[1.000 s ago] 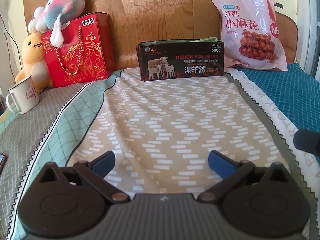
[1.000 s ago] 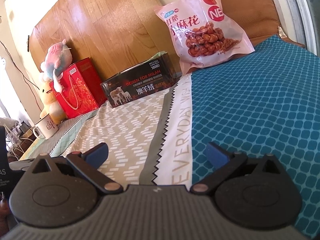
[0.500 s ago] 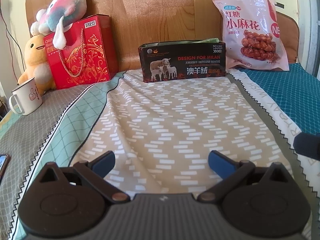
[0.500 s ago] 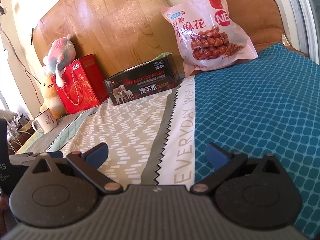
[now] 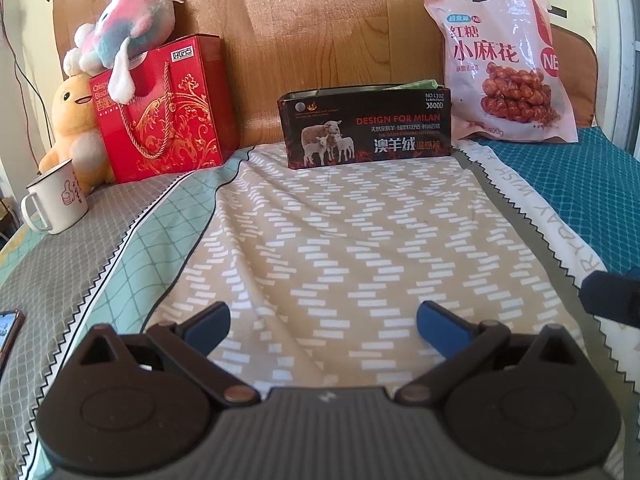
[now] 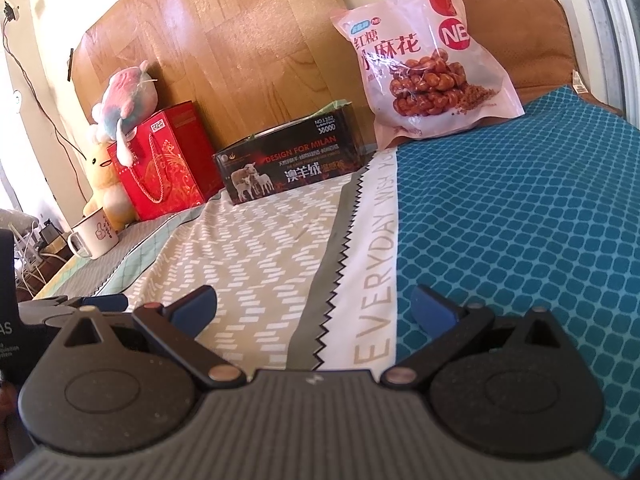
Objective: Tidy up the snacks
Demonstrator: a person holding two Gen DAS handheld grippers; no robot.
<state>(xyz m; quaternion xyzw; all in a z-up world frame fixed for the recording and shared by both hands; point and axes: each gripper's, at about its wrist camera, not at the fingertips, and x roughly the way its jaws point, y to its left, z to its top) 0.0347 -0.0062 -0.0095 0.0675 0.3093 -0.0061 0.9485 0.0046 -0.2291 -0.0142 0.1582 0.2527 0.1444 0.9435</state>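
One pink snack bag [image 5: 504, 68] leans against the headboard beside one dark open box [image 5: 366, 128] at the far end of the bed. It looks light, soft and crinkly, its contents brittle, best pinched at an edge seam. The left gripper [image 5: 322, 320] and right gripper [image 6: 314, 306] hang spread wide, empty.

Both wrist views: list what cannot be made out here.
- Inside of the black box: both views see only its front and rim; something green pokes above it.
- Phone: left wrist view, cut off by the left edge.
- Yellow plush toy: partly behind the red gift bag and mug.
- Small print on the snack bag: too small.
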